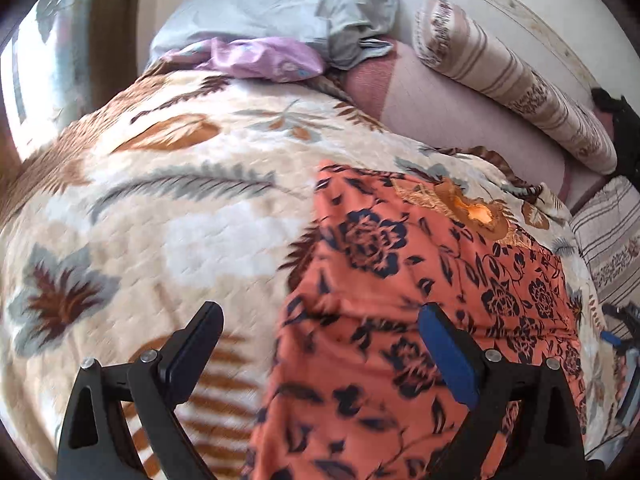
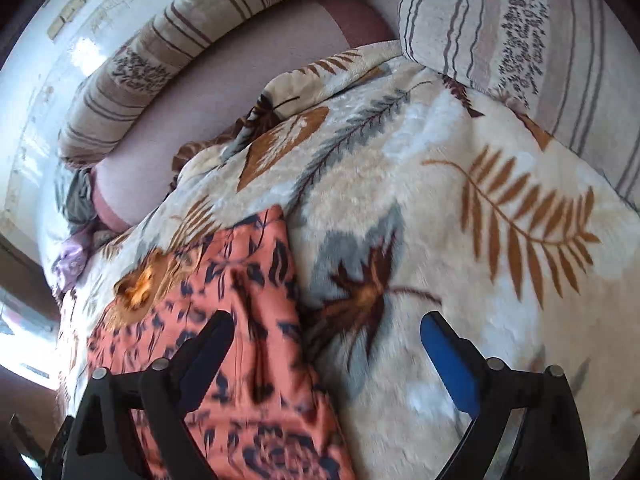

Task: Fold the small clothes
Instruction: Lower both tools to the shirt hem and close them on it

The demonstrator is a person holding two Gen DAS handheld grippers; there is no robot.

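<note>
Jaws: both grippers' apart, empty | orange floral garment (image 1: 420, 320) | no legible writing

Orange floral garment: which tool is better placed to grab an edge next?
Probably left. The left tool hangs open over the orange floral garment, its side edge between the fingers; the right tool mostly faces blanket.

A flowered garment (image 1: 420, 320) lies flat on a leaf-patterned blanket (image 1: 180, 208) (the landmark here), toward its right side in the left wrist view. Beyond the blanket's far edge sits a grey pillow (image 1: 272, 12), with a small satin bundle (image 1: 260, 58) before it. A striped bolster (image 1: 512, 80) lies behind the blanket's right edge.
</note>
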